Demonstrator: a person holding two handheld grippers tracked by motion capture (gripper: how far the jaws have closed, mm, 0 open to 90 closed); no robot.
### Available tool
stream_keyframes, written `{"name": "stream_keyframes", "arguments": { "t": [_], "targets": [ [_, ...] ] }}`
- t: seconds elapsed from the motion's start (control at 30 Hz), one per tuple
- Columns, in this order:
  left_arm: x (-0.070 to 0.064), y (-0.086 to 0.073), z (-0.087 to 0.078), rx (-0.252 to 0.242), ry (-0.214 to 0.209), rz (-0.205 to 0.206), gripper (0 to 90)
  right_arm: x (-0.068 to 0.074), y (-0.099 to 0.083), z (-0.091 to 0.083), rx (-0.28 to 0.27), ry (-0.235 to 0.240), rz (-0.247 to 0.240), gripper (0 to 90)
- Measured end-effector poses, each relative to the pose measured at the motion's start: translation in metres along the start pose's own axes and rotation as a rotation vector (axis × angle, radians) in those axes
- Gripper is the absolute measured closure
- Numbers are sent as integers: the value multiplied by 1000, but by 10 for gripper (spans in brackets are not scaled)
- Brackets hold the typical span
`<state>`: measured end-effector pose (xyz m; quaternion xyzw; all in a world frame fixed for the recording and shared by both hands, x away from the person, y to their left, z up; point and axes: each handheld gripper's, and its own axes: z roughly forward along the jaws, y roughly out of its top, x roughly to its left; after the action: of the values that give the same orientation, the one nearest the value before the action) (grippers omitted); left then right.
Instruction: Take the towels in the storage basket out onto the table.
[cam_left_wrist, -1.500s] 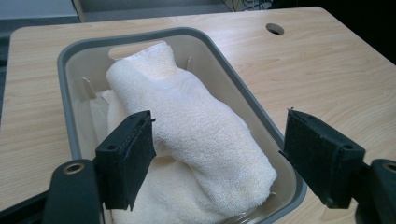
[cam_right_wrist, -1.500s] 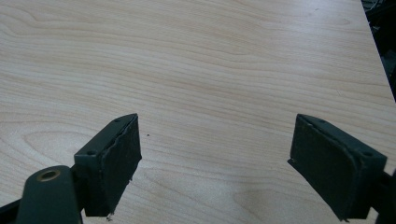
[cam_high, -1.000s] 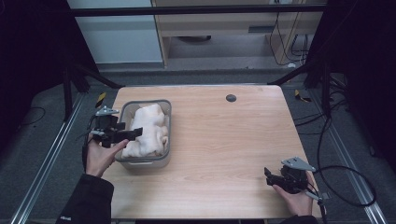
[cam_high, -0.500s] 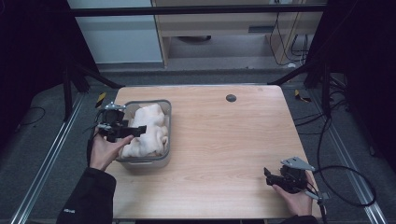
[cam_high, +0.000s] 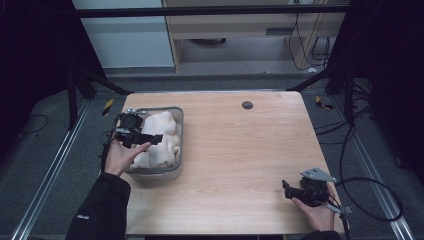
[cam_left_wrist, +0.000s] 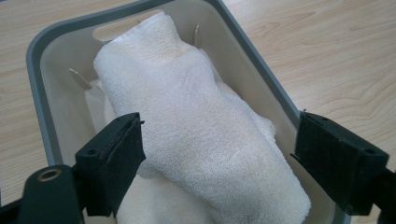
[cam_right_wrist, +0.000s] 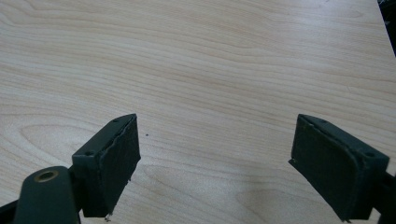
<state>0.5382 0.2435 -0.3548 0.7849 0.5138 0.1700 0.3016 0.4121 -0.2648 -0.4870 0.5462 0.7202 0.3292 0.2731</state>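
Observation:
A grey bin (cam_high: 178, 134) with a pale inside sits at the table's left and holds white rolled towels (cam_high: 162, 135). My left gripper (cam_high: 150, 139) hovers over the bin, open, its jaws standing on either side of the top towel (cam_left_wrist: 201, 135) without closing on it. The bin's rim (cam_left_wrist: 261, 65) runs past the right jaw. My right gripper (cam_high: 288, 189) rests near the table's front right corner, open, with bare wood (cam_right_wrist: 210, 93) between its jaws.
A small dark round spot (cam_high: 247, 105) marks the tabletop at the back centre. The light wooden table (cam_high: 240, 150) stretches wide between the bin and the right hand. A cable (cam_high: 370, 200) trails off the right edge. Dark frame posts flank the table.
My left gripper has moved up and to the right over the bin, toward the towels. The right gripper has stayed in place.

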Motion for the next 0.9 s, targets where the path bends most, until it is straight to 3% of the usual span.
{"name": "stream_keyframes", "arguments": {
  "t": [0.53, 0.9],
  "targets": [
    [0, 1, 21, 82, 20, 26, 73, 1, 0, 2, 20, 11, -5, 144],
    [2, -3, 39, 126, 28, 10, 51, 1, -1, 4, 31, 14, -16, 138]
  ]
}}
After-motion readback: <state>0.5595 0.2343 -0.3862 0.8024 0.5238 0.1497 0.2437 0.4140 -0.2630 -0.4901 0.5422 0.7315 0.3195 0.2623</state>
